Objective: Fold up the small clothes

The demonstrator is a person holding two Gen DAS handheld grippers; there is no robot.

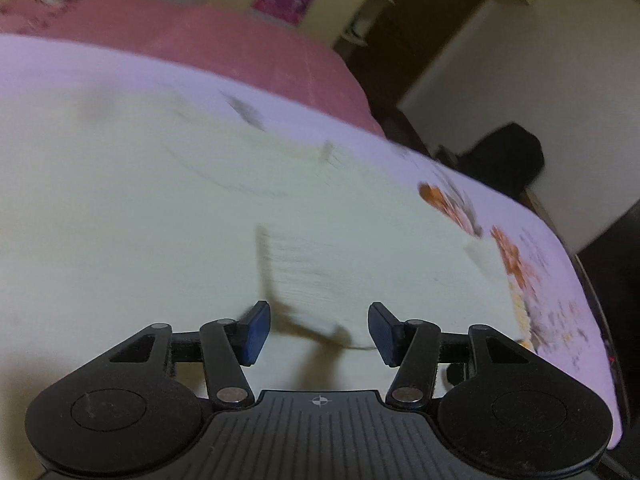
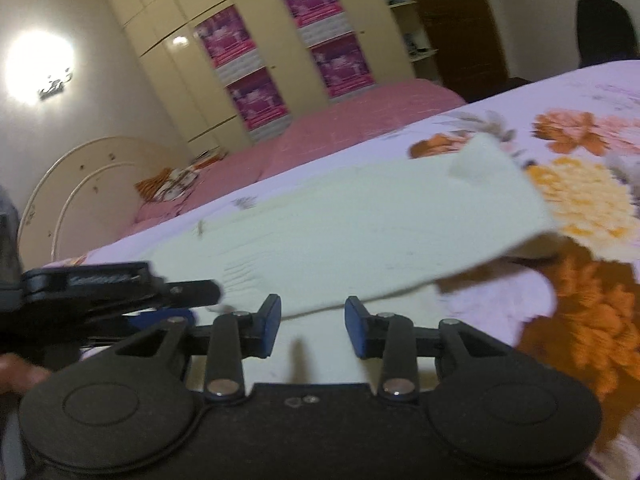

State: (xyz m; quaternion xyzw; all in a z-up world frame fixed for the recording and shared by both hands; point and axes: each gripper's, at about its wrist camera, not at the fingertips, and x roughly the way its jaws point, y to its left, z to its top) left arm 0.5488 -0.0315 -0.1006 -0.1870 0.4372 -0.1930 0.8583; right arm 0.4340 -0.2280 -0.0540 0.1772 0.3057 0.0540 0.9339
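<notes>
Left hand-held gripper (image 1: 319, 332), foreground of the left wrist view: the blue pads stand apart, and a folded corner of the pale garment (image 1: 160, 208) lies in the gap without being pressed by either pad. Right hand-held gripper (image 2: 312, 326), foreground of the right wrist view: the pads are likewise parted, the near hem of the garment (image 2: 360, 216) sitting just ahead of and between them, unpinched. The left tool shows at the left edge of the right wrist view, just beside the right one, so both work the same near edge.

The garment, a small pale-green knit piece, lies spread on the flowered bedsheet (image 2: 580, 184), its far right corner already turned up a little. Both views are blurred, so seams and collar cannot be told.

Judged step: taking hold of the near edge in order to carry it over. For a clean fold, each set of pads should close on the hem only, not on the bedsheet beneath, and at matching points along the edge, so the cloth lifts evenly and lands square.

Beyond the bedsheet lies a pink blanket (image 1: 224, 36); farther off stands a cream wardrobe (image 2: 256, 52) with magenta panels.
</notes>
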